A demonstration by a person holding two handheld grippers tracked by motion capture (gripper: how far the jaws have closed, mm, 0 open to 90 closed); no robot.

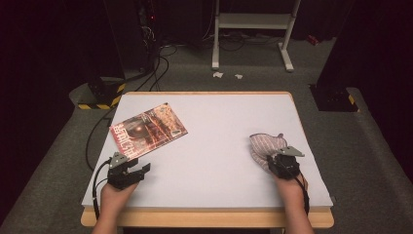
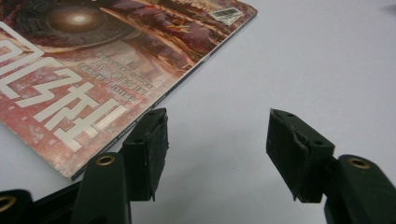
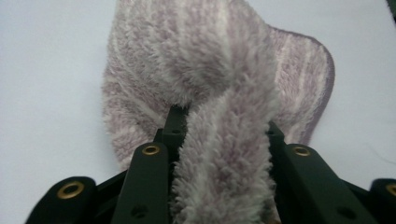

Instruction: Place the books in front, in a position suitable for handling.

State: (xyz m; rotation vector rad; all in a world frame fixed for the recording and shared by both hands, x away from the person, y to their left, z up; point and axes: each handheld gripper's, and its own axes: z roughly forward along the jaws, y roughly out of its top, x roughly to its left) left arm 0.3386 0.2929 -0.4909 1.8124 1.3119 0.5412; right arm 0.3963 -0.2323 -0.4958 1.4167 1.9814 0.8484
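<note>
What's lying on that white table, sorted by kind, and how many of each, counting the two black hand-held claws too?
Magazine: 1
Striped fluffy cloth: 1
Grippers: 2, the left gripper open beside the magazine, the right gripper with a fold of the cloth between its jaws
Total: 4

Light falls from overhead onto the white table, which glows brightly while the floor and room beyond sink into near black. Shadows on the tabletop are faint and soft. The high view is slightly soft and grainy. In the left gripper view, the magazine beyond the jaws shows mild glare and blurs toward its far corner. In the right gripper view, the fuzzy cloth between the jaws is soft-focused up close.
</note>
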